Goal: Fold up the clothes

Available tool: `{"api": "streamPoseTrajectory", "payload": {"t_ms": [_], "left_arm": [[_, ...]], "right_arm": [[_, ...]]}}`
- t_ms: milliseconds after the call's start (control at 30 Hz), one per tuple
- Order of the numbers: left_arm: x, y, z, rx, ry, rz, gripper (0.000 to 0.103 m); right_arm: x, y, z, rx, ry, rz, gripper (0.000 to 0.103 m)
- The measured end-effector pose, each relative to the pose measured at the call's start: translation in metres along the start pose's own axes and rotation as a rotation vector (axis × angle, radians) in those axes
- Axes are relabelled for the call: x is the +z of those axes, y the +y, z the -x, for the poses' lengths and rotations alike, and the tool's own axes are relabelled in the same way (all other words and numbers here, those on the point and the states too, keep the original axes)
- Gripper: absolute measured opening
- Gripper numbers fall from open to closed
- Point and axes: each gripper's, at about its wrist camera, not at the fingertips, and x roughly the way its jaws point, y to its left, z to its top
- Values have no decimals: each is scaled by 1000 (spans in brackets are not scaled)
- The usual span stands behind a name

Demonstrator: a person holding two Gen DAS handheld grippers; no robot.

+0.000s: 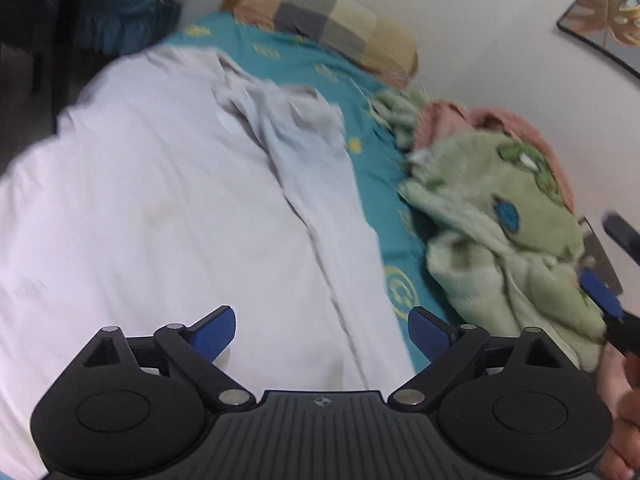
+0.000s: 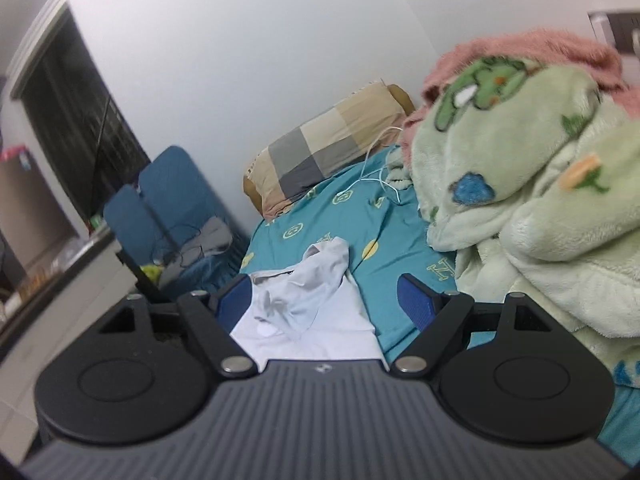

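A white garment [image 1: 168,208] lies spread on the teal patterned bedsheet [image 1: 320,64], its right side folded over in a long strip with the collar end bunched at the far end. It also shows in the right wrist view [image 2: 308,312]. My left gripper [image 1: 320,332] is open and empty, hovering above the garment's near part. My right gripper [image 2: 324,304] is open and empty, above the garment's near edge; it also shows at the right edge of the left wrist view [image 1: 612,288].
A crumpled green fleece blanket [image 2: 540,208] over a pink one [image 2: 520,56] fills the bed's right side against the wall. A checkered pillow [image 2: 320,148] and a white cable [image 2: 380,168] lie at the far end. A blue chair [image 2: 176,204] stands left of the bed.
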Motion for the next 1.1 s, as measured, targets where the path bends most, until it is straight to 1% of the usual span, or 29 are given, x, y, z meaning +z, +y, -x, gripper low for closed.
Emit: {"api": "streamPoseTrajectory", "payload": {"t_ms": [100, 133, 167, 200, 267, 300, 333, 367, 400, 433, 467, 567, 667, 767, 833, 933, 1033, 1100], "left_arm": [[-25, -27, -31, -27, 114, -35, 79], [-32, -33, -40, -37, 150, -48, 74], [-38, -39, -48, -42, 178, -58, 71], [-44, -44, -55, -43, 200, -66, 67], [-54, -49, -67, -36, 234, -70, 64], [-57, -48, -71, -37, 247, -63, 59], [-59, -47, -75, -38, 260, -55, 50], [-62, -46, -78, -39, 273, -48, 45], [-64, -45, -78, -46, 277, -45, 31], [-64, -43, -77, -57, 277, -38, 13], [-63, -42, -76, -68, 276, -30, 7], [-52, -39, -64, -112, 257, 12, 5], [-29, -31, -40, -165, 240, 57, 5], [-4, -15, -12, -197, 239, 111, 4], [11, -1, 2, -180, 243, 134, 4], [21, 22, 11, -103, 248, 120, 5], [8, 46, -3, -41, 320, 150, 5], [-4, 56, -14, -21, 356, 149, 5]], "right_arm": [[0, -26, -15, -20, 68, -98, 81], [0, -34, -18, -16, 84, -127, 81], [-1, -41, -20, -12, 100, -157, 82], [-2, -46, -22, -6, 107, -179, 82], [-2, -51, -24, 5, 113, -206, 82], [-2, -53, -25, 5, 117, -215, 82], [-3, -54, -27, 6, 123, -218, 82], [-3, -53, -29, 7, 131, -215, 82], [-4, -53, -30, 8, 140, -212, 82], [-4, -52, -32, 9, 148, -208, 82], [-4, -52, -34, 8, 155, -204, 82], [-5, -51, -36, 7, 163, -199, 82], [-5, -49, -37, 4, 167, -188, 82], [-8, -45, -42, -6, 194, -168, 82], [-12, -41, -50, -13, 232, -148, 82], [-19, -31, -60, -28, 280, -99, 82], [-26, -21, -68, -34, 321, -58, 82], [-30, -16, -72, -35, 344, -42, 82]]}}
